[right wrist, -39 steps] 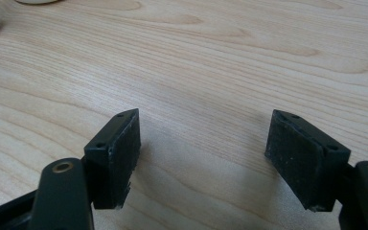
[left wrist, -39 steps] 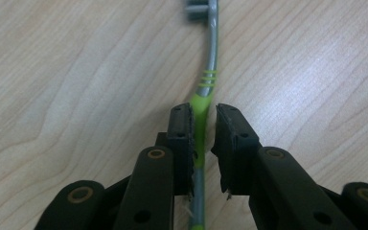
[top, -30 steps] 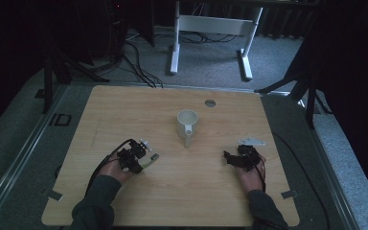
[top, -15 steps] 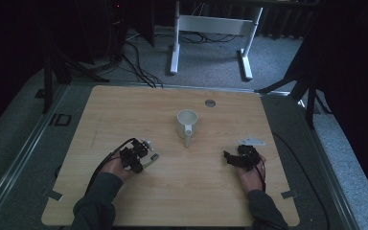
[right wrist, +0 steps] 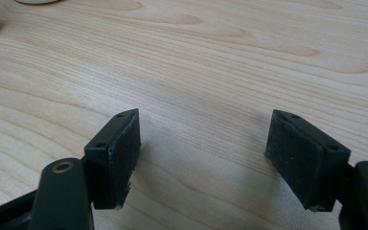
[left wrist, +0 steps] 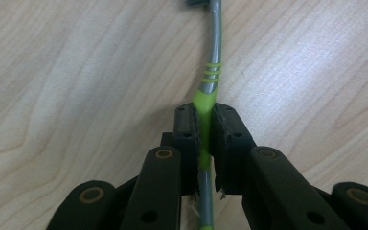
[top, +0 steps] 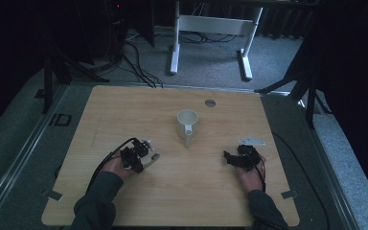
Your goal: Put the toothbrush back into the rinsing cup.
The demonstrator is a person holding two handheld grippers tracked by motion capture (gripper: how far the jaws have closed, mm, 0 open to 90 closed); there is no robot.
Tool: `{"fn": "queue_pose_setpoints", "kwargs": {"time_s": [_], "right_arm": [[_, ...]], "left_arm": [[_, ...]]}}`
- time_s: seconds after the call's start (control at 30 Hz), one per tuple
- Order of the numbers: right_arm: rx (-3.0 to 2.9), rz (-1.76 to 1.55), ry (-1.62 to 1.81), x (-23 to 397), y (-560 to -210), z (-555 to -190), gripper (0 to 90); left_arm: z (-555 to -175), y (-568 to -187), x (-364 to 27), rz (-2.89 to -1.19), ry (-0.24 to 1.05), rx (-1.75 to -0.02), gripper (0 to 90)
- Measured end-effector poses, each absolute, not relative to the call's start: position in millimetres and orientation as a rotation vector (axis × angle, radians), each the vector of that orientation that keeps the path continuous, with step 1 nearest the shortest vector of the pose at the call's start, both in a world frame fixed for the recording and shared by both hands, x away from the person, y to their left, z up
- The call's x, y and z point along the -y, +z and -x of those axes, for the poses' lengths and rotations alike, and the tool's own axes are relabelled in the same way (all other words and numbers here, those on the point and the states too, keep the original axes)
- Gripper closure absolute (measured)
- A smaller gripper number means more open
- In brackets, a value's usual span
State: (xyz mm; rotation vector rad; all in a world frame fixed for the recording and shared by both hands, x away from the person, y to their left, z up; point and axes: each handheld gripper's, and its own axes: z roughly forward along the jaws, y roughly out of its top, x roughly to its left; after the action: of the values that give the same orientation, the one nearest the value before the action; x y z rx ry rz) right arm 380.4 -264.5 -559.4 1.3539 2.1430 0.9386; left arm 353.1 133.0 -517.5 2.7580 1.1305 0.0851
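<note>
my left gripper (left wrist: 202, 129) is clamped on a toothbrush (left wrist: 210, 79): its two black pads have just been closing and now press on either side of the green and grey handle, which runs straight up between them in the left gripper view. beyond the pads the handle turns from green to grey, past three thin green rings, and its far end leaves the top edge of that view, so i cannot make out the head there. the toothbrush lies low over the wooden table (left wrist: 67, 72); whether it touches the wood i cannot tell.

in the high view my left gripper (top: 146, 159) sits at the near left part of the table (top: 124, 105), with the pale toothbrush (top: 151, 160) sticking out of it toward the middle. my left hand (top: 115, 166) wraps the gripper body.

my right gripper (right wrist: 203, 148) stands wide, nothing between its pads, bare wood under them. in the high view the right gripper (top: 230, 157) rests at the near right, well apart from the left one.

a white mug (top: 187, 124) stands upright near the table's middle, between and beyond both grippers, its handle turned toward me.
</note>
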Motion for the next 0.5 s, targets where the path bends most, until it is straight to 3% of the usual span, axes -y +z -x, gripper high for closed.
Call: {"fn": "queue_pose_setpoints", "kwargs": {"time_s": [0.5], "right_arm": [[-2.143,-1.355,0.939,264.5,-559.4,-380.4,27.2]], "left_arm": [[-351.7,-487.7,-144.7,-2.582,0.161,-1.151,82.0]]}}
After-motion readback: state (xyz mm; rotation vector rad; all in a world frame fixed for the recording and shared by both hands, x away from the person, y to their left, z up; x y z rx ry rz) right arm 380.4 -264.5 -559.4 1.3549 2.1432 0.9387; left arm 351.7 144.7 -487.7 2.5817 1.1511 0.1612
